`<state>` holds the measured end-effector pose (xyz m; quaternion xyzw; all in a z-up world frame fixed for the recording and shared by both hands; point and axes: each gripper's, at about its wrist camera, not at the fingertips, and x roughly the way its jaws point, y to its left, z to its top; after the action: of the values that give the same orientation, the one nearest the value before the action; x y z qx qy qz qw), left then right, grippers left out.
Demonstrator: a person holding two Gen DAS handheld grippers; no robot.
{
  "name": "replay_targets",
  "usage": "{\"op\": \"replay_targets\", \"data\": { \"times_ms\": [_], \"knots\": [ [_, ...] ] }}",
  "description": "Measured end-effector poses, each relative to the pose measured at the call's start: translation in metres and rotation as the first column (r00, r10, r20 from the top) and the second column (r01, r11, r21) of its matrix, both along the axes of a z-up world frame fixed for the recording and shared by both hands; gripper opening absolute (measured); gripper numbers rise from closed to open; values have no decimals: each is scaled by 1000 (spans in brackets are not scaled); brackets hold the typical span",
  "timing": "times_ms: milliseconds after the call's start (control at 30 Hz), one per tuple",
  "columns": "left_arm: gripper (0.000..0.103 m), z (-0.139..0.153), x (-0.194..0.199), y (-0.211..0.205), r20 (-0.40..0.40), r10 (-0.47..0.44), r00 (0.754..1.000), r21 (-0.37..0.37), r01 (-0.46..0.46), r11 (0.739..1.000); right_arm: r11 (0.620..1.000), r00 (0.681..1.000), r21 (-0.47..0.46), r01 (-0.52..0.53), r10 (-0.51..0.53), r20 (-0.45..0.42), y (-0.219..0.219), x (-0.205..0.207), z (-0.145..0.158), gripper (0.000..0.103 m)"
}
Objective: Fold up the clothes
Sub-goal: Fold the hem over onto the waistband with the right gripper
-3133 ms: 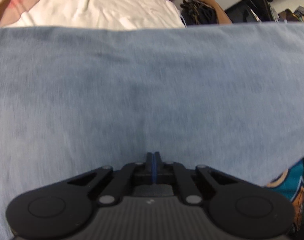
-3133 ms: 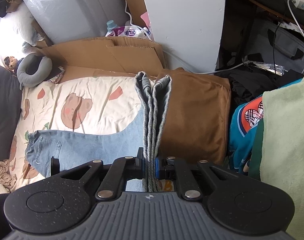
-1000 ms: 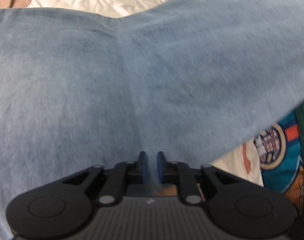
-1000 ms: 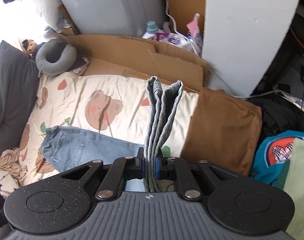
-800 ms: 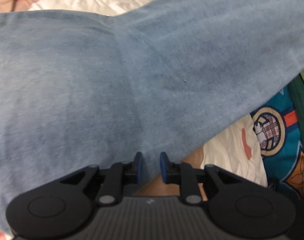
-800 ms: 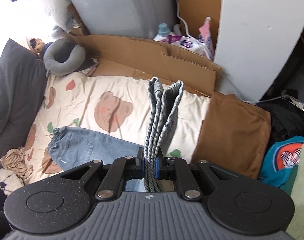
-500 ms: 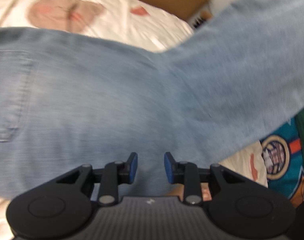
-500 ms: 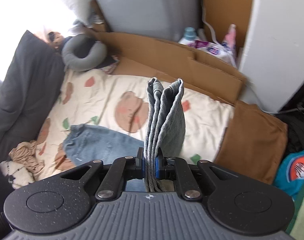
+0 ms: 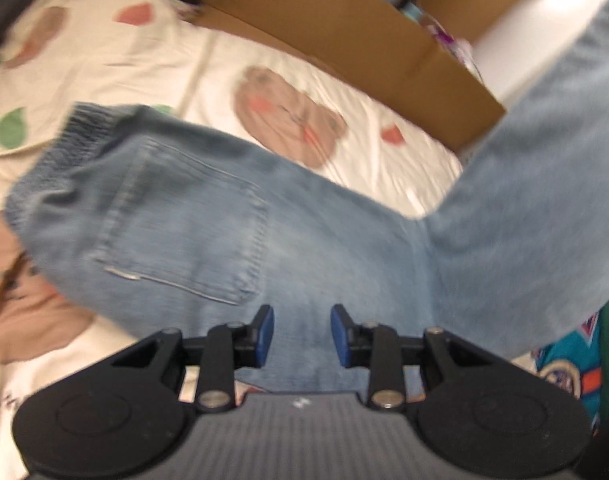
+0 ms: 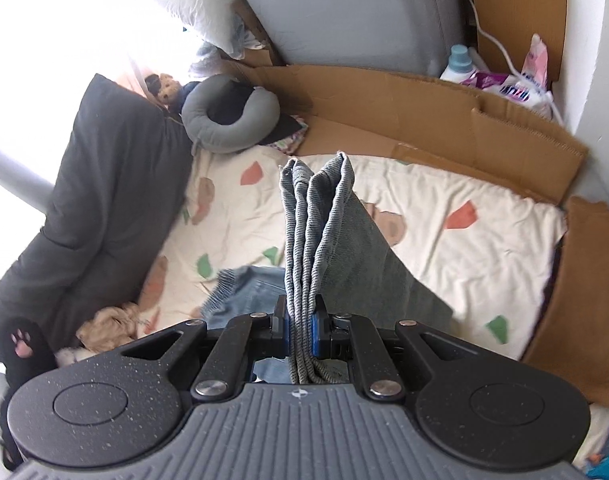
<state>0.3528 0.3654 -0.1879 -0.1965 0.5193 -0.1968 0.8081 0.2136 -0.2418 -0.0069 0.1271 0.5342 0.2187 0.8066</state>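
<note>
Jeans (image 9: 208, 232): pale blue denim, elastic ribbed waistband at upper left of the left wrist view, back pocket with stitched border facing up. Waist end lying flat on the bed (image 9: 104, 52); leg end rising toward the upper right of that frame and off the sheet. Same garment in the right wrist view (image 10: 316, 240): hems bunched into several upright layers at frame centre, waist end spread on the sheet at lower centre.

Handling, judged: soft and limp, no stiffness of its own, drapes from any held point; moderately heavy for cloth, so the hanging leg likely to swing and drag the flat part. Coarse weave, not slippery, not fragile. Thick at seams, waistband and hems; thin and prone to bunching mid-panel.

Best holds, judged: hems together at one end, waistband corners at the other; pocket edge a poor hold, single layer only.

Left hand-held gripper (image 9: 302, 336): blue pads apart, nothing between them, hovering above the denim near the seat, low centre of frame.

Right hand-held gripper (image 10: 300, 332): clamped tight on the gathered leg hems, layers standing up out of the pads.

Surroundings: cream sheet with bear and leaf print; flattened cardboard (image 10: 424, 120) along the bed's far edge; grey neck pillow (image 10: 228, 116) at upper left; dark cushion (image 10: 100, 184) at left.
</note>
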Motion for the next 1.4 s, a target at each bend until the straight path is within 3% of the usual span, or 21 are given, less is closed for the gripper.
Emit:
{"op": "replay_targets", "data": {
  "times_ms": [400,667,867,1100,1400],
  "knots": [
    [35,40,-30,76,6,196,981,-15,-196,980,996,998,76,53,-50,-44,47,9,-52,9],
    [40,45,-30,90,18,207,978,13,-207,978,986,990,104,127,-120,-74,60,10,-97,9],
    [50,30,-19,93,7,250,968,7,-250,968,978,982,141,154,-136,-128,74,16,-136,8],
    [51,-2,2,77,9,240,971,37,-240,970,967,969,180,181,-145,-199,88,33,-170,8],
    [51,-43,15,65,-21,239,971,7,-239,971,945,953,261,196,-121,-277,122,46,-224,9]
  ]
}}
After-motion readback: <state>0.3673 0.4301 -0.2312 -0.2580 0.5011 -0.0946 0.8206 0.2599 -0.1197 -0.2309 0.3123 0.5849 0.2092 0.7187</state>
